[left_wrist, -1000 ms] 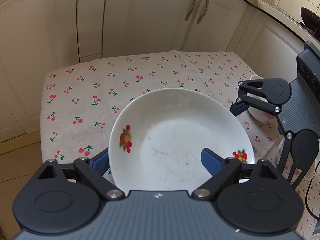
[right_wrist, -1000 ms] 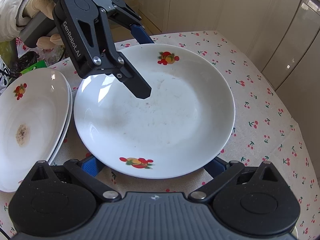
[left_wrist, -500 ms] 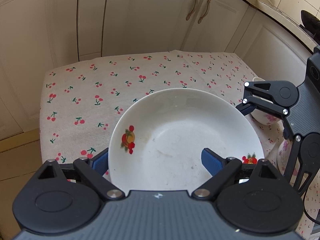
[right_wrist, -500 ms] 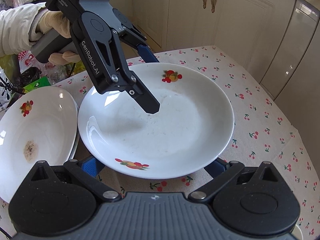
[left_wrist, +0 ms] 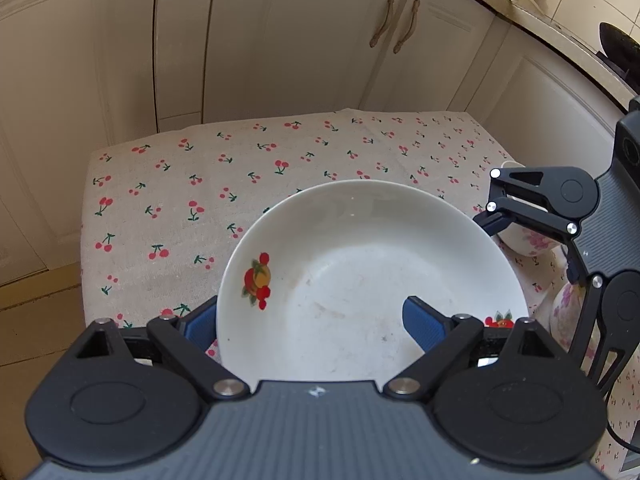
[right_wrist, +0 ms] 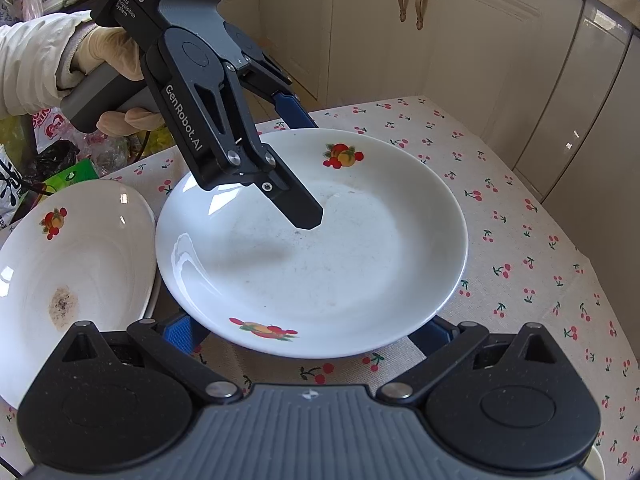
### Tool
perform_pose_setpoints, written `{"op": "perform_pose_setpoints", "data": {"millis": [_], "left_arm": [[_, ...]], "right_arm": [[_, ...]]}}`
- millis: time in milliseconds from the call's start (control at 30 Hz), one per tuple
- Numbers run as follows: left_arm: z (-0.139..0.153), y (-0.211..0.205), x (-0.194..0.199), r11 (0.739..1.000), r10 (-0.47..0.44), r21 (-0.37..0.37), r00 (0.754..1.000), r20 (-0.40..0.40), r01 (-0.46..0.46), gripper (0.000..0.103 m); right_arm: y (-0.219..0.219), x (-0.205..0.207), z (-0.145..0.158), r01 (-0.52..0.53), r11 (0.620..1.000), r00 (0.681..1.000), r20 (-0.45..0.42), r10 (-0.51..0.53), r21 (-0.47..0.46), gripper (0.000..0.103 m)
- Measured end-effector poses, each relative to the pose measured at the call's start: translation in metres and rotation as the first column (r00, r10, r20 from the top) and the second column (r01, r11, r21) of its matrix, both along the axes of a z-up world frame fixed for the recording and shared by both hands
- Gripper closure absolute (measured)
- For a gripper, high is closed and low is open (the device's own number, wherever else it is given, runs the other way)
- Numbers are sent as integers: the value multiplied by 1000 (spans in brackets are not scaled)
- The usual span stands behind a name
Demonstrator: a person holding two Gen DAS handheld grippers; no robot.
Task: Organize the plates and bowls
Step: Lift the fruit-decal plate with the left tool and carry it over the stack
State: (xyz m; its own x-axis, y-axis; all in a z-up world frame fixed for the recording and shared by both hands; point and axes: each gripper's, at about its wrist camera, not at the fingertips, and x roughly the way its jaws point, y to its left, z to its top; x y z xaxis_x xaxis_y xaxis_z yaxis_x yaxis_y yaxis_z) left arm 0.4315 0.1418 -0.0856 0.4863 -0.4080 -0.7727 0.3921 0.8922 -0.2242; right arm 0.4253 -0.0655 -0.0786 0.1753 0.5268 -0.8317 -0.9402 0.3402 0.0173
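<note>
Stacked plates (right_wrist: pixel 76 280) beside held plate (right_wrist: pixel 320 248)

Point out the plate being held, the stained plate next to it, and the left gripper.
held plate (right_wrist: pixel 360 264), right wrist view, on its bare white centre.
stained plate (right_wrist: pixel 80 264), right wrist view, on the white well above the brown stain.
left gripper (right_wrist: pixel 308 168), right wrist view, midway between its fingertips at the plate's rim.

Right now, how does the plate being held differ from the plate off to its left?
The held plate is lifted off the cherry tablecloth, gripped at its rim by the left gripper; the left plate rests on a stack. The held plate shows only faint specks; the left plate has a brown stain. Both are white with fruit prints.
</note>
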Motion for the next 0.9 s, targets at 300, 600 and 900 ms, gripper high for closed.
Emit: {"op": "perform_pose_setpoints", "data": {"millis": [300, 600, 900], "left_arm": [[22, -3, -15, 1000, -2, 5, 1000, 30, 2, 10], [46, -8, -45, 1000, -3, 14, 998, 60, 2, 10], [70, -9, -91, 1000, 3, 7, 996, 86, -4, 10]], "right_arm": [[-4, -12, 21, 10, 1000, 1000, 15, -10, 15, 0], [-6, -39, 45, 15, 1000, 999, 29, -15, 27, 0], [-5, -83, 67, 14, 999, 999, 49, -16, 33, 0]]}}
